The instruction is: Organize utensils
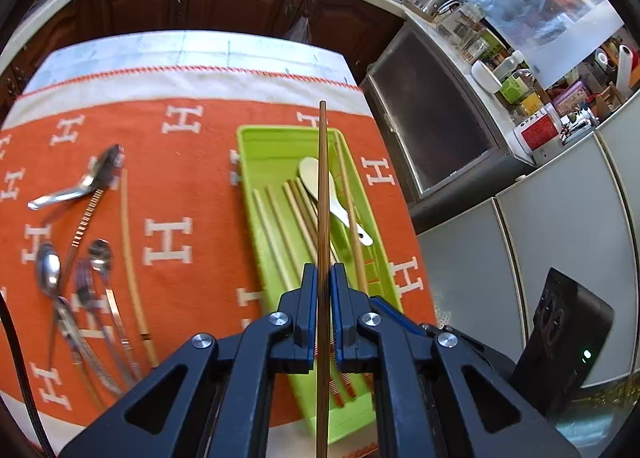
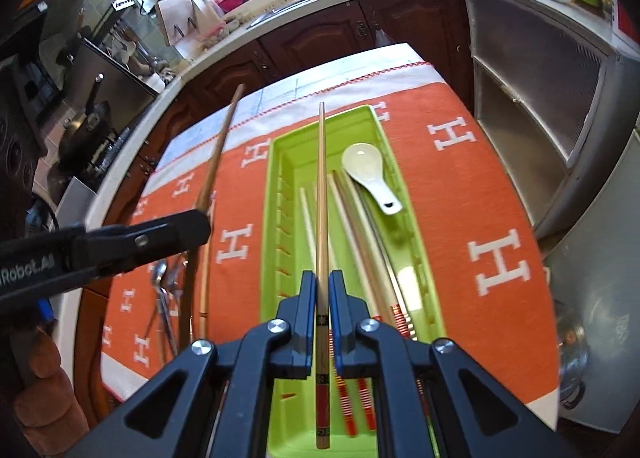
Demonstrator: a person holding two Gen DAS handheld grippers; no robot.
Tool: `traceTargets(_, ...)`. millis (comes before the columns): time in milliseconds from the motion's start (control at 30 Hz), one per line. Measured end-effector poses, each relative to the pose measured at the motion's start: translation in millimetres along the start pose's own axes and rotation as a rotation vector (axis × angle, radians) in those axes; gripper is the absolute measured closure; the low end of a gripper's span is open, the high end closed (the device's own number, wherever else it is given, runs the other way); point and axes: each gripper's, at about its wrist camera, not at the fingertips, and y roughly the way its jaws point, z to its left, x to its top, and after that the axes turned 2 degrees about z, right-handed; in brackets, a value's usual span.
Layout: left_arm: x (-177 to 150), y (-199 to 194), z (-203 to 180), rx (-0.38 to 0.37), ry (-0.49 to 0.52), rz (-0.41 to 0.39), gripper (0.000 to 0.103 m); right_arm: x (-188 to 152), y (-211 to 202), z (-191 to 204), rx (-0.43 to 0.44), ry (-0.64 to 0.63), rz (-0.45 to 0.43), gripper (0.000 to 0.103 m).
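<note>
Right now I am pinching a dark brown chopstick (image 1: pixel 323 194) in my left claw (image 1: pixel 323 278), the jaws drawn narrow against its shaft so that it is pointing straight ahead over the green tray (image 1: pixel 276 146). My right claw (image 2: pixel 323 282) is gripping a paler chopstick (image 2: pixel 321 186) the same way, jaws tight on it just ahead of its red-patterned butt, and it too is hanging over the tray, roughly in line with the tray's long axis. From the right wrist view, the left claw is reaching in from the side, its dark stick angling up toward the far edge of the tabletop.

Moving outward, the tray is already holding a row of light chopsticks (image 1: pixel 280 234) lying lengthwise and a white ceramic spoon (image 2: pixel 370 174) resting toward its far end, so I judge the sorting is well under way. Both sticks I am carrying are not yet set down.

Further to the left, on the orange cloth (image 1: pixel 188 178) covering the tabletop, a cluster of metal spoons and forks (image 1: pixel 76 266) is waiting outside the tray, with one more pale chopstick (image 1: pixel 130 258) lying just beside them. Those, I reckon, are what is left after these two go in.
</note>
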Motion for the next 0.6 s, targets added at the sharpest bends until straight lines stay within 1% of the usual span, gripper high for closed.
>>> traceTargets(67, -2.0, 14.4, -2.0, -0.004, -0.005, 0.035, 0.098, 0.9, 1.7, -3.3, -0.003, 0.005, 0.021, 0.096)
traceTargets(100, -3.9, 19.9, -2.1, 0.003, -0.007, 0.049, 0.090, 1.5, 2.6, -6.0, -0.005, 0.017, 0.035, 0.096)
traceTargets(133, -6.6, 23.6, -1.0, 0.014, -0.006, 0.056, 0.086, 1.5, 3.1, -7.0, -0.008, 0.022, 0.042, 0.096)
traceTargets(167, -10.8, 25.1, -1.1, 0.035, 0.005, 0.055, 0.077, 1.0, 2.7, -7.6, -0.016, 0.023, 0.046, 0.096)
traceTargets(233, -18.1, 22.9, -1.2, 0.091, 0.035, 0.031, 0.072, -1.3, 0.0, -7.6, -0.027, 0.020, 0.038, 0.096)
traceTargets(300, -21.8, 16.4, -0.1, 0.123, 0.061, 0.005, 0.057, -3.7, -2.1, -7.5, -0.025, 0.025, 0.033, 0.096)
traceTargets(367, -24.9, 4.7, 3.2, 0.167, 0.082, -0.033, 0.049, -6.7, -4.0, -7.1, -0.017, 0.035, 0.030, 0.096)
traceTargets(467, -29.8, -10.0, 9.9, 0.220, 0.101, -0.073, 0.044, -10.5, -6.6, -4.8, -0.007, 0.045, 0.022, 0.096)
traceTargets(567, -36.3, -22.6, 19.5, 0.246, 0.099, -0.097, 0.039, -13.6, -9.2, 0.1, -0.007, 0.043, 0.016, 0.096)
traceTargets(600, -38.6, -26.4, 22.9, 0.254, 0.098, -0.103, 0.038, -13.6, -9.3, 2.5, -0.007, 0.041, 0.016, 0.096)
